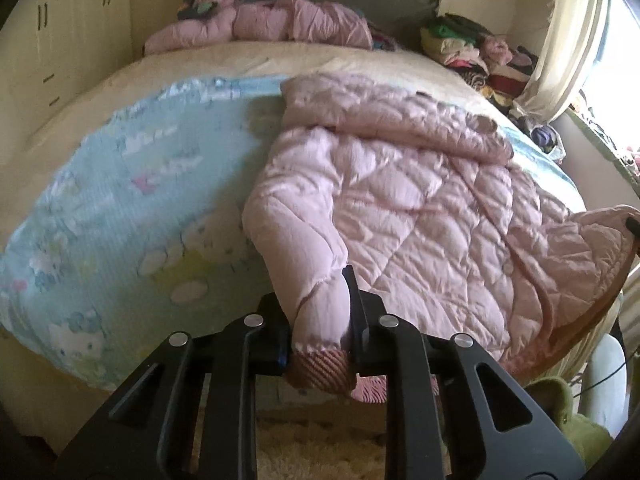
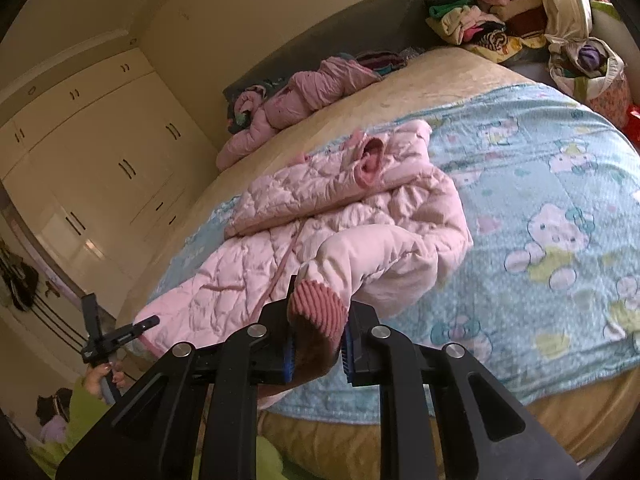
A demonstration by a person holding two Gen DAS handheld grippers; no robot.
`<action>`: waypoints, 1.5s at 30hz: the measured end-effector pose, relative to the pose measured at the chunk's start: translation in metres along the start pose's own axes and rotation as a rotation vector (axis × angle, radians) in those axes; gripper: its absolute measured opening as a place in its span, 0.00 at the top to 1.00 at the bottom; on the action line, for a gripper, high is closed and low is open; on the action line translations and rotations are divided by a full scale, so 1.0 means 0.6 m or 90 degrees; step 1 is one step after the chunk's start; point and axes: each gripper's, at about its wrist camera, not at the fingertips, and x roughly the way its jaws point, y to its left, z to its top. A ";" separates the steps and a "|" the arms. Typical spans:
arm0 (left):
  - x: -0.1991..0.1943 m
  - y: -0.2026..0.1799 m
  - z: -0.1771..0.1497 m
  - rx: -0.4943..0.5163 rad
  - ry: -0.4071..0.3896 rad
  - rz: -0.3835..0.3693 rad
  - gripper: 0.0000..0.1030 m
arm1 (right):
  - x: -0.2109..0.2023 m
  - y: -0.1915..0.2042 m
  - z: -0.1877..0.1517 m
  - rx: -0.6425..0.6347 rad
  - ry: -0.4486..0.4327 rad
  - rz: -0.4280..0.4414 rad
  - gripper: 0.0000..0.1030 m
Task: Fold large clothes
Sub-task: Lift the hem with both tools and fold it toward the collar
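Bedroom with a big bed, cream wardrobes along the wall and a blue cartoon-cat blanket spread over the mattress. The pink quilted jacket is lying across that blanket, mostly flat but rumpled, with one sleeve folded over the body.

Left gripper: fingers closed down on a sleeve end, with the ribbed darker-pink cuff bulging out just behind them. Right gripper: same deal on the other sleeve, ribbed cuff squeezed between the blue-padded fingers. Both sleeves are pulled toward the near edge of the bed, so the jacket body sits just beyond the fingers in both views.

Hard to see stuff: the left view is motion-blurred on the blanket side, and the jacket's far right edge is cut off there. In the right view the left gripper shows up small at the lower left, with a hand under it. Another pink coat is bunched at the headboard, and a pile of clothes sits in the corner.
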 end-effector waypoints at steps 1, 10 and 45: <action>-0.001 0.000 0.005 0.000 -0.002 0.000 0.87 | 0.002 0.003 0.006 -0.002 -0.006 0.002 0.84; -0.025 0.007 0.054 -0.034 -0.046 -0.002 0.87 | 0.006 0.023 0.051 -0.014 -0.052 0.019 0.84; 0.003 -0.014 0.248 -0.023 -0.129 0.062 0.87 | 0.068 0.031 0.225 -0.026 -0.155 -0.018 0.85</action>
